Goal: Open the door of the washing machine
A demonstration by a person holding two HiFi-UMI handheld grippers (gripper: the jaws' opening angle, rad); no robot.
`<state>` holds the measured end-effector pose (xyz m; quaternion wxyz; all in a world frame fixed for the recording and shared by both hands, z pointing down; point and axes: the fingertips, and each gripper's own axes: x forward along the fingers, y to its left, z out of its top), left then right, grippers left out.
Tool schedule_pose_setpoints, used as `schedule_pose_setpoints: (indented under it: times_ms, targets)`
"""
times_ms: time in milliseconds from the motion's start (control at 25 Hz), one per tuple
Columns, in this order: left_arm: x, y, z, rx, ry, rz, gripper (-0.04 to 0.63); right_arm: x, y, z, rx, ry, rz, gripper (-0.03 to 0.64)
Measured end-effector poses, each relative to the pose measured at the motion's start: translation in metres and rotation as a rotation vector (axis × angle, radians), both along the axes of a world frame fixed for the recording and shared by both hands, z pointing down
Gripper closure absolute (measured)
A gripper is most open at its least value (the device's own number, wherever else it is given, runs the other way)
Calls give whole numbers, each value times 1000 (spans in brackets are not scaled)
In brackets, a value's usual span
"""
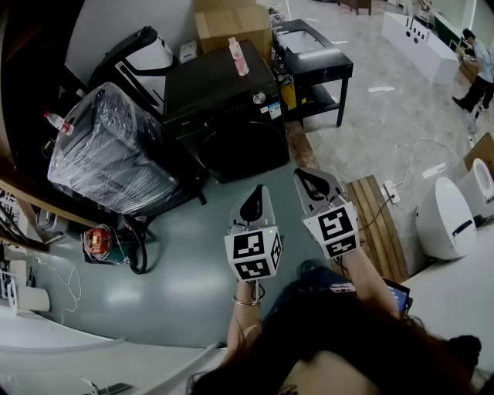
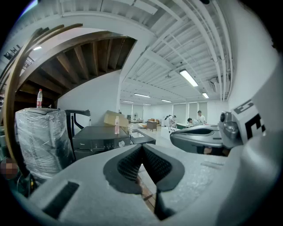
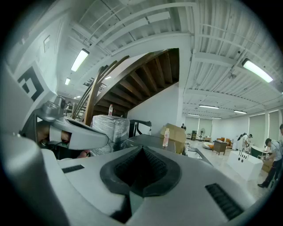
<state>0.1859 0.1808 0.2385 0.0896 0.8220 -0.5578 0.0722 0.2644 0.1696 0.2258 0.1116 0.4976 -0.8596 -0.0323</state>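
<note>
Head view: I hold the left grey two-jaw gripper (image 1: 258,193) and the right grey two-jaw gripper (image 1: 305,176), each with fingers pressed together on nothing. At eleven o'clock, well apart, stands the black front-loading washing machine (image 1: 224,100), its round door (image 1: 245,146) closed.

Washing machine (image 1: 220,92): dark smooth casing, slight sheen. Bundle (image 1: 108,146): wrapped in shiny, crinkled clear plastic film. Box (image 1: 231,23): matt brown cardboard. Floor (image 1: 177,254): smooth grey, glossy w/ reflections. Planks (image 1: 378,224): bare wood.
</note>
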Motion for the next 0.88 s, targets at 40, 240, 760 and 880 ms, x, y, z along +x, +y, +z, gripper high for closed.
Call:
schedule_pose_setpoints:
  times_ms: [40, 240, 760, 880]
  targets:
    - [3, -2, 1, 1, 1, -1, 584, 4, -2, 1, 0, -2, 0, 618]
    - [20, -19, 3, 2, 10, -4, 584, 20, -20, 5, 2, -20, 4, 618]
    - [40, -58, 17, -37, 7, -20, 584, 35, -69, 22, -27, -58, -9, 617]
    - [35, -71, 20, -43, 8, -22, 584, 29, -83, 28, -38, -65, -15, 617]
